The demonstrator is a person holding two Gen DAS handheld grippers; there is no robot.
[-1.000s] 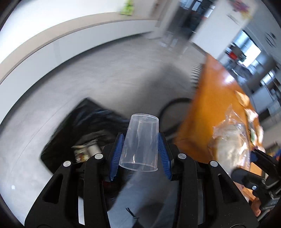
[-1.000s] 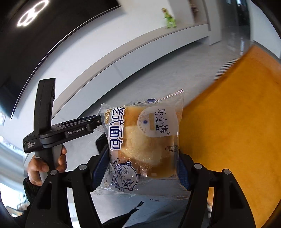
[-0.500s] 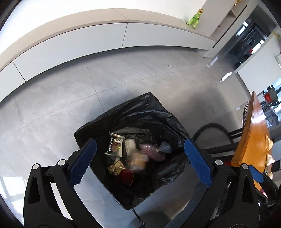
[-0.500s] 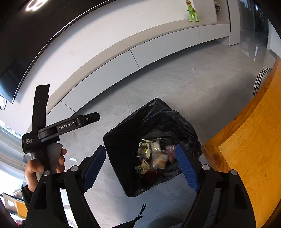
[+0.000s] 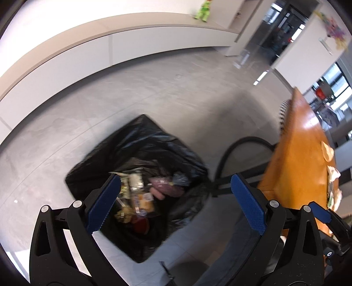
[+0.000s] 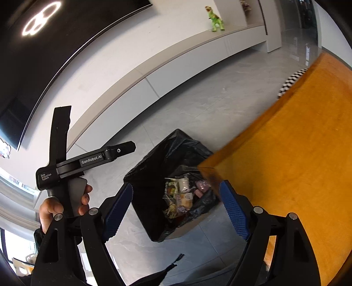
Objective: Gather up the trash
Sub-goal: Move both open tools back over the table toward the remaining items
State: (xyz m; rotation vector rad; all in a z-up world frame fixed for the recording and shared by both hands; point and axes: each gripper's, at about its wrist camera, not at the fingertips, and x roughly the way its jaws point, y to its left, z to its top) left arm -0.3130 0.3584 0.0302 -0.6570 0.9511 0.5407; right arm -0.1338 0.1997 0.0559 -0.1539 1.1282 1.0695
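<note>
A bin lined with a black trash bag (image 5: pixel 140 143) stands on the grey floor, and it also shows in the right wrist view (image 6: pixel 173 147). Several wrappers and food packets (image 5: pixel 140 195) lie inside it. My left gripper (image 5: pixel 173 200) is open and empty, held above the bin. My right gripper (image 6: pixel 176 206) is open and empty, above the bin beside the table corner. The left gripper's body shows in the right wrist view (image 6: pixel 88 160), held in a hand. More trash (image 5: pixel 330 173) lies on the orange table.
The orange table (image 6: pixel 297 154) fills the right side, and its corner overlaps the bin's edge in the right wrist view. A black chair frame (image 5: pixel 231 154) stands between bin and table. A long white bench (image 5: pixel 110 48) with a green toy dinosaur (image 6: pixel 214 18) runs along the far wall.
A second ago my left gripper held a clear plastic cup and my right held a bread packet. Both opened over the bin by half a second ago; both views have since swung towards the table.
</note>
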